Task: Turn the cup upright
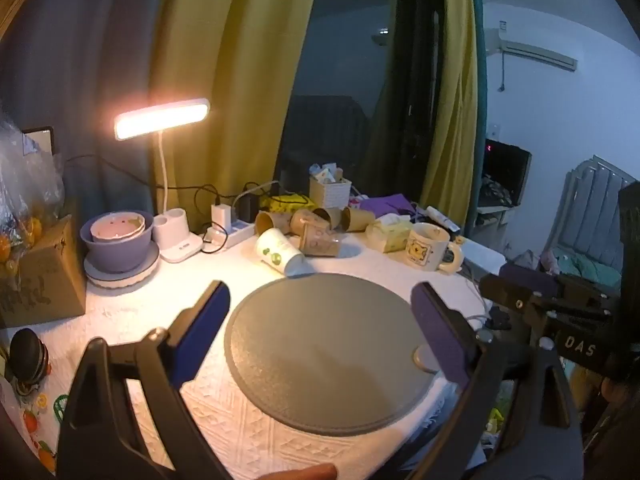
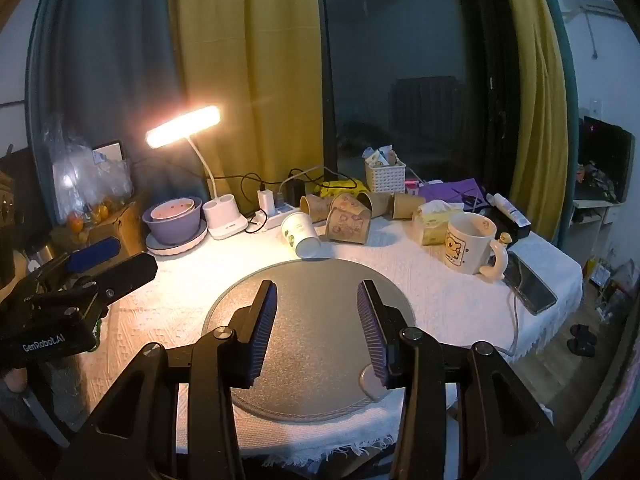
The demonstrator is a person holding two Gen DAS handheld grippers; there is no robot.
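Note:
A white paper cup with green print [image 1: 279,253] lies on its side just beyond the far edge of a round grey mat [image 1: 328,352]; it also shows in the right wrist view [image 2: 300,234]. My left gripper [image 1: 320,300] is open and empty above the mat's near half. My right gripper [image 2: 317,298] is open and empty over the mat [image 2: 308,344]. Each gripper shows at the edge of the other's view, the right one [image 1: 560,312] and the left one [image 2: 80,284].
Several brown paper cups [image 2: 348,220] lie behind the white cup. A cream mug [image 2: 470,242] stands upright at the right, next to a tissue pack [image 2: 434,220] and a phone [image 2: 532,284]. A lit desk lamp [image 2: 184,126], stacked bowls [image 2: 176,216] and a power strip [image 2: 276,216] are at the back left.

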